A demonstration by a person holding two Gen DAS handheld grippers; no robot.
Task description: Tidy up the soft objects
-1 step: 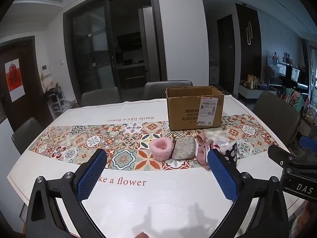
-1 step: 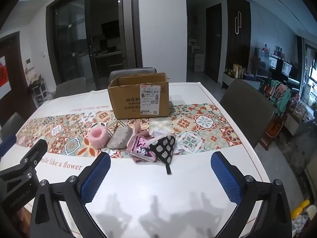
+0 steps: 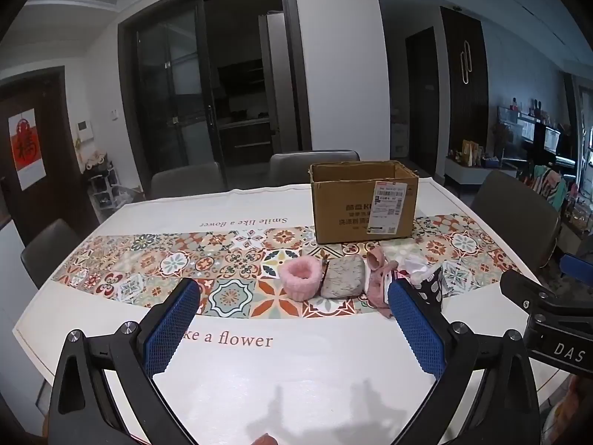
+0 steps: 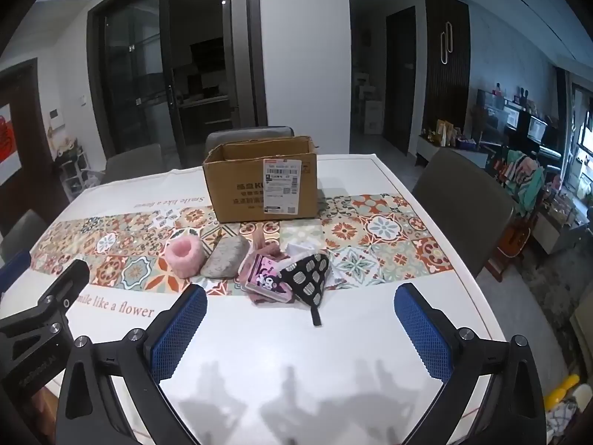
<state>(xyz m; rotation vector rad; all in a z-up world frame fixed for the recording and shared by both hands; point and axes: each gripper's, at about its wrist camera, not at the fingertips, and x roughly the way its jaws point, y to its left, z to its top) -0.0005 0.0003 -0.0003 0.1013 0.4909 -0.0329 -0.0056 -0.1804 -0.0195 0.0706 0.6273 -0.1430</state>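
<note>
Distance decides: our right tool, spread wide and empty, is nearest the spotted pouch, lying straight ahead on the tabletop.

Both views look forward and slightly downward from above the near edge of the table, each framed by its own gripper's blue pads. The left wrist view sits further left, so the cardboard box falls right of centre; the right wrist view puts the box left of centre. Both share the box, the row of soft items before it, and the dark doorway behind.
</note>
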